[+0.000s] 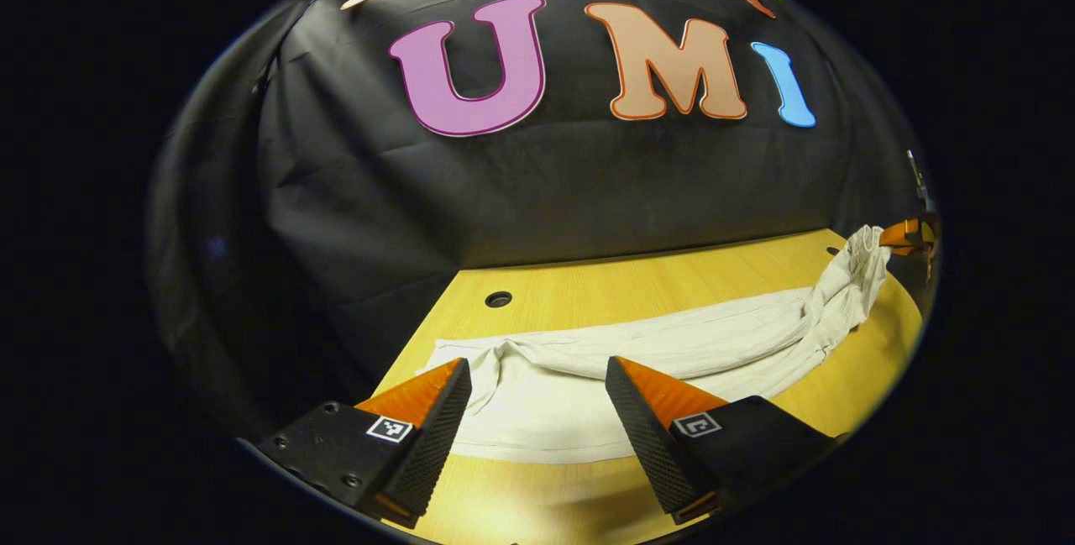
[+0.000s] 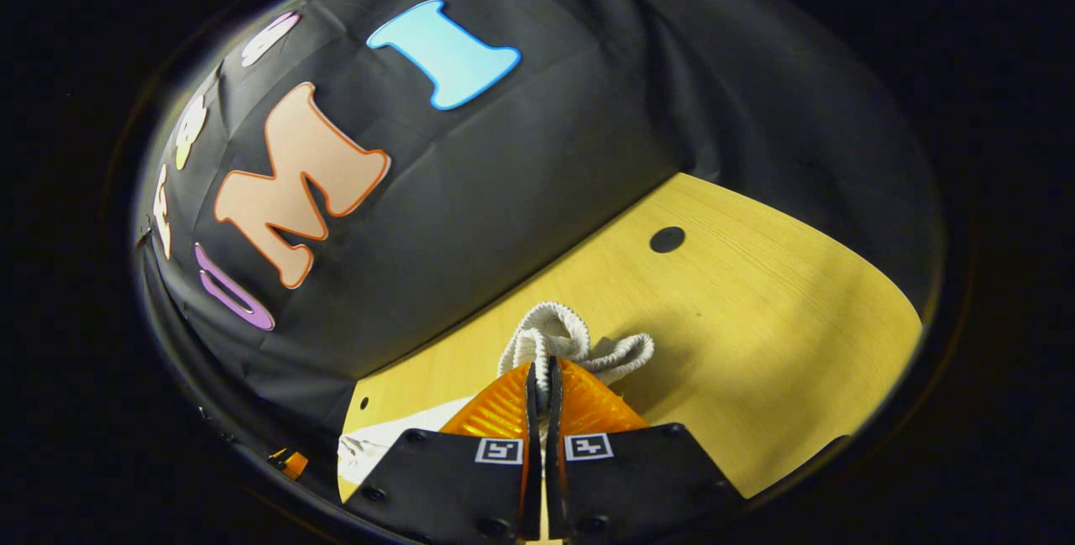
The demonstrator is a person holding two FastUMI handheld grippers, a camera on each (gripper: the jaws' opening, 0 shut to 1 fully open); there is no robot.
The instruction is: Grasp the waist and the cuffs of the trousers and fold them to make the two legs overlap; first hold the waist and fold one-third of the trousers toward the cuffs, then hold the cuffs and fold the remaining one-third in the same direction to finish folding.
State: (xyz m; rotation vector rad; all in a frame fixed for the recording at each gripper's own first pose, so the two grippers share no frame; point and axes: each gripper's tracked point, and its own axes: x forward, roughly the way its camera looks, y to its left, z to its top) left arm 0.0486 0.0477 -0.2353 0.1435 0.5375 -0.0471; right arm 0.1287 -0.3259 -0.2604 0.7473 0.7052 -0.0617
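Cream trousers (image 1: 672, 343) lie stretched across the yellow table (image 1: 638, 276), their broad near end spread flat. My left gripper (image 1: 537, 364) hovers open over that broad end, nothing between its fingers. At the far right the narrow end is bunched and lifted off the table, pinched by my right gripper (image 1: 903, 234). In the right gripper view, the right gripper (image 2: 542, 370) is shut on a ribbed, gathered edge of the trousers (image 2: 563, 335), which sticks out past the fingertips above the table (image 2: 756, 318).
A round hole (image 1: 498, 299) sits in the table near the back wall on the left side, and another hole (image 2: 667, 239) lies beyond the right gripper. The black cloth wall closes the table's far edge.
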